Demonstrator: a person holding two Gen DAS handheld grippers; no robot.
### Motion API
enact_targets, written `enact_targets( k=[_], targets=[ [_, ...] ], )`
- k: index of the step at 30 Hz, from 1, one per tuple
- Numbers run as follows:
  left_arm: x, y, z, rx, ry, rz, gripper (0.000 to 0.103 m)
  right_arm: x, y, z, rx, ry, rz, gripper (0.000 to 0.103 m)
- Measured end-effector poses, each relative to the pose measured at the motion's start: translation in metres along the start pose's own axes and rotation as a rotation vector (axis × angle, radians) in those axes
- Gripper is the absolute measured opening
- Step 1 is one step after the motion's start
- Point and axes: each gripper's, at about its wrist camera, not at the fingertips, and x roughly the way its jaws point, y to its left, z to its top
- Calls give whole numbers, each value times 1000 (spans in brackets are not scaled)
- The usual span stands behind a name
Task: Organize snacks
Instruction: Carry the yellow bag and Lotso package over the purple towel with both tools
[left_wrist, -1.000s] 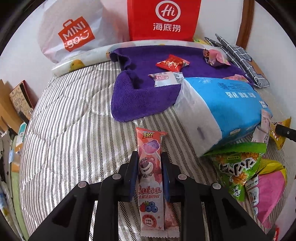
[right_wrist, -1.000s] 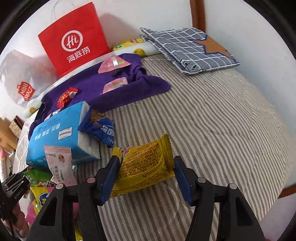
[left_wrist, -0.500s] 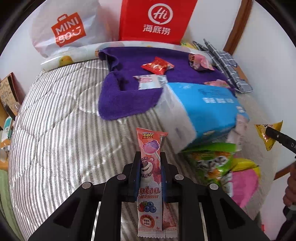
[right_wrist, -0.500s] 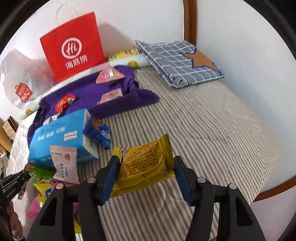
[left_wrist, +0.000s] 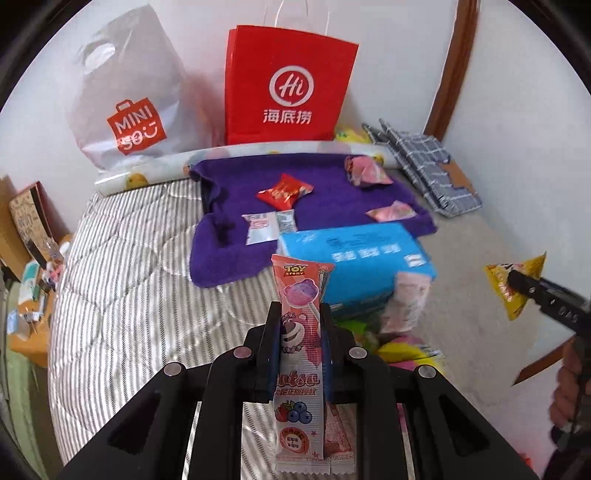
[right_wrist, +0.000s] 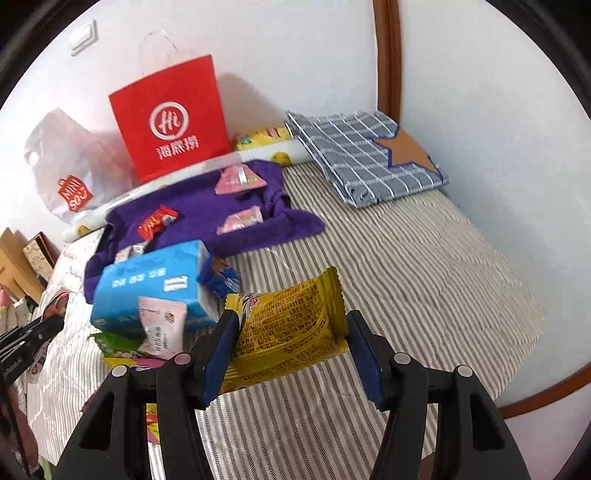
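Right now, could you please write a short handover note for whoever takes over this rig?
Left claw: shut on the pink Toy Story packet, held above the striped bed.
Right claw: shut on the yellow snack packet, also lifted.
On the purple towel: red packet, white packet, two pink packets.
Beside the blue tissue pack: a heap of green, yellow and pink bags, unsorted.
Left to do, probably: place both held packets, then clear the heap.

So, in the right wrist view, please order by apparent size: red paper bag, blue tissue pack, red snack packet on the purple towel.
1. red paper bag
2. blue tissue pack, nearer to the camera, so unsure
3. red snack packet
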Motion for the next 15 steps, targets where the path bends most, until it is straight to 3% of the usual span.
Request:
enact_targets(
  k=[15],
  targets=[
    [-35, -25, 36, -52, -21, -24, 18, -36, 1, 27, -57, -66, 74, 57]
  ],
)
